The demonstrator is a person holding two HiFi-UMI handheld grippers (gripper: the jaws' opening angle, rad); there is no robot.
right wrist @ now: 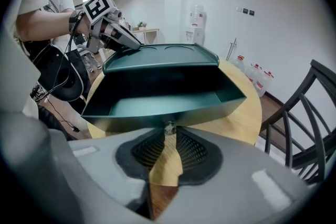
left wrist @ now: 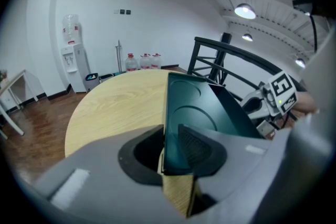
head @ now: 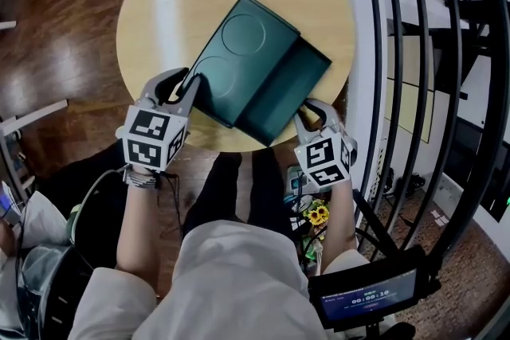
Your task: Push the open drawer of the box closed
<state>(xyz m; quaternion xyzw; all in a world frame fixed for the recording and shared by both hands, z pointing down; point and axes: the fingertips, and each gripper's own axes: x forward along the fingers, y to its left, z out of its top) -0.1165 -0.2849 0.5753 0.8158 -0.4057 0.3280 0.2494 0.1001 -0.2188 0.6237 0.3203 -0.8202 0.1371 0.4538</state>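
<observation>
Left tongs [head: 185, 82] tilted downward, clamped on the near corner of the box [head: 239, 52], right tongs [head: 307, 110] tilted downward against the open drawer [head: 287, 91] front, narrowed onto its small knob [right wrist: 168, 127]

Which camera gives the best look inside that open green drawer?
The right gripper view: it looks straight into the drawer, showing its empty floor and walls. The head view sees it from above. The left gripper view catches only one inner wall beyond the box.

The box [head: 239, 52] and its drawer [head: 291, 87] are dark teal; the counter [head: 159, 12] is pale wood-grain. The left tongs [head: 185, 85] and right tongs [head: 304, 112] are grey, their cubes [head: 153, 138] patterned in black-and-white squares.
</observation>
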